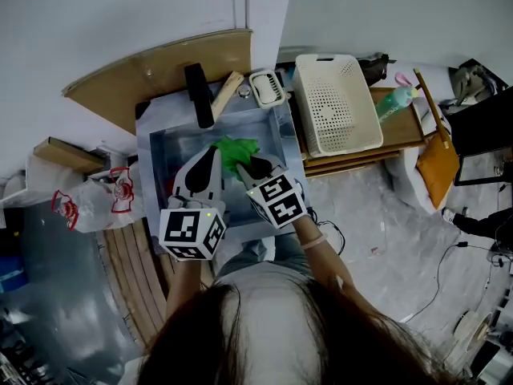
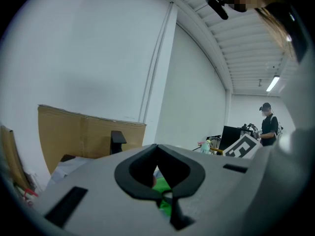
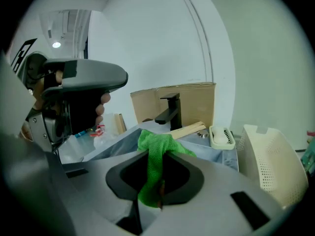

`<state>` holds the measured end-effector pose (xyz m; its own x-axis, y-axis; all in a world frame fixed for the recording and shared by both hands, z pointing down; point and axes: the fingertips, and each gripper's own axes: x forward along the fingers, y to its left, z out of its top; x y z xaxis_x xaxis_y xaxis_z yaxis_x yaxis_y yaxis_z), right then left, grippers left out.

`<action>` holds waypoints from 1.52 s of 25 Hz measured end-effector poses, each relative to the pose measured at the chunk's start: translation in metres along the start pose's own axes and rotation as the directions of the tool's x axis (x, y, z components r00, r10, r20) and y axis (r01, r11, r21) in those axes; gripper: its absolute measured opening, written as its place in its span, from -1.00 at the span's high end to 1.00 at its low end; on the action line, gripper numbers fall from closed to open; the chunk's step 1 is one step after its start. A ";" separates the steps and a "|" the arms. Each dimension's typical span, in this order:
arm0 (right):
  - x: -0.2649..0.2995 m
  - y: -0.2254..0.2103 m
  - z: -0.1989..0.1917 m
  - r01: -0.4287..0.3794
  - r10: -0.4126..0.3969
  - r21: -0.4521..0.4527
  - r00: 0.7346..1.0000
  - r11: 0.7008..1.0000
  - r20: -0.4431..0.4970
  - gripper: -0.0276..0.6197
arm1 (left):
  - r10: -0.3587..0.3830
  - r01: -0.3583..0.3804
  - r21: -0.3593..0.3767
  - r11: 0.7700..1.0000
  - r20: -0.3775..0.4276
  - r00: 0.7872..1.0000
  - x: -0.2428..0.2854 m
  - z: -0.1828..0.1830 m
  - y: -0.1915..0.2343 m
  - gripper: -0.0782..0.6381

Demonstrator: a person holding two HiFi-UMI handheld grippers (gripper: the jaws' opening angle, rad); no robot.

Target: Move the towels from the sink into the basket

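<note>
A green towel hangs above the steel sink, and my right gripper is shut on it. In the right gripper view the towel runs between the closed jaws of the right gripper and bunches above their tips. My left gripper is just left of the towel, over the sink. Its jaw tips meet in the left gripper view, with a bit of green cloth showing through the gap behind them. The white perforated basket stands on the counter right of the sink.
A black faucet, a wooden stick and a soap dish sit at the sink's back edge. Cardboard leans on the wall behind. A plastic bag lies to the left, and a green bottle lies beyond the basket.
</note>
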<state>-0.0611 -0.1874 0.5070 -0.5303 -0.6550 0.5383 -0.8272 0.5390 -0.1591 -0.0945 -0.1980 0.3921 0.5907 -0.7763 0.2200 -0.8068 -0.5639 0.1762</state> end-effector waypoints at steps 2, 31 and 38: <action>-0.009 -0.005 0.010 0.007 -0.007 -0.006 0.999 1.000 0.034 0.69 | -0.004 0.004 0.008 1.000 0.002 1.000 0.002 0.004 -0.008 0.76; -0.102 -0.096 0.040 0.000 0.004 -0.028 0.989 1.000 0.148 0.69 | 0.015 -0.016 0.080 0.997 0.010 1.000 0.056 0.033 -0.090 0.76; -0.119 -0.131 0.040 0.035 -0.032 -0.019 0.986 0.999 0.162 0.69 | -0.025 0.025 0.098 0.995 0.004 1.000 0.085 0.036 -0.116 0.76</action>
<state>0.1030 -0.2012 0.4309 -0.5268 -0.7489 0.4022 -0.8417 0.5255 -0.1239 0.0483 -0.2084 0.3562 0.6106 -0.7632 0.2112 -0.7895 -0.6076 0.0871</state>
